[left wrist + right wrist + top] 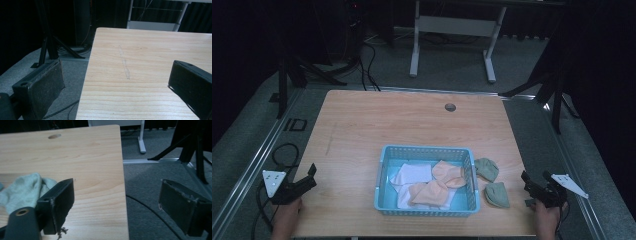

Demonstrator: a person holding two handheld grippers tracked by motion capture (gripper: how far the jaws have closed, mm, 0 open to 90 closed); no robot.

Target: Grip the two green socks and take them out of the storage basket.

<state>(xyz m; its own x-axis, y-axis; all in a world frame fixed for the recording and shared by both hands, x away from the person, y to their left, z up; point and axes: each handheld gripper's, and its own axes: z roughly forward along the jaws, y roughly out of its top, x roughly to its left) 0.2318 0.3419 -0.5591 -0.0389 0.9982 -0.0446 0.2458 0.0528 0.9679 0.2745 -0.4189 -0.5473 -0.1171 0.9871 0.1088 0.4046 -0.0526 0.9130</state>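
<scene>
A light blue plastic basket stands at the front middle of the wooden table. In it lie white cloths and peach-coloured cloths. Two green cloths lie on the table just right of the basket. My left gripper is held at the table's left edge, open and with nothing in it. At the table's right edge my right gripper is open too, and a green cloth lies just beyond its left jaw.
A round cable hole sits near the table's far edge. A faint pencil-like mark runs along the left part of the tabletop. Behind the table stand a white desk frame, black stand legs and floor cables.
</scene>
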